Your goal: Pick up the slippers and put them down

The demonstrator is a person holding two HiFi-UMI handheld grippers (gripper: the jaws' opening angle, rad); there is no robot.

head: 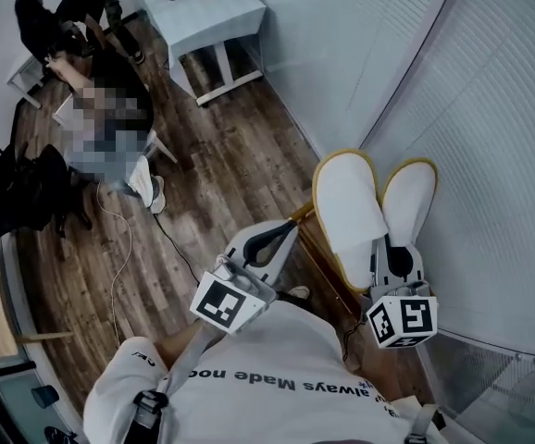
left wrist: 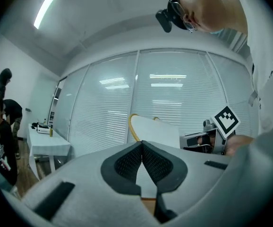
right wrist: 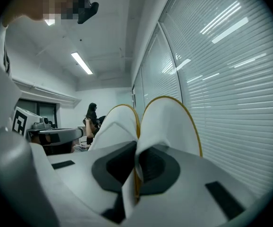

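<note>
Right hand-held gripper: closed on the pair of slippers; its dark pads press from both sides on the white fabric at the near end of the pair.
Slippers: white with a yellow rim, lying side by side against each other. They stick out straight ahead of the right hand-held gripper, rounded ends farthest from it.
Slippers in the right gripper view: the left one and the right one rise just beyond the jaws, touching along their inner edges.
Left hand-held gripper: jaws brought together with the pad tips meeting, nothing between them.
Left against right: the left hand-held gripper is just beside the slippers, on their left and apart from them; the right hand-held gripper is at their near end.
Marker cubes: one on each hand-held gripper, left and right, closest to the person.
Blinds: near the right hand-held gripper, ahead of it and to its right.
Wooden floor: below and ahead of the left hand-held gripper.
Desk: white, well ahead of the left hand-held gripper, small items on top.
</note>
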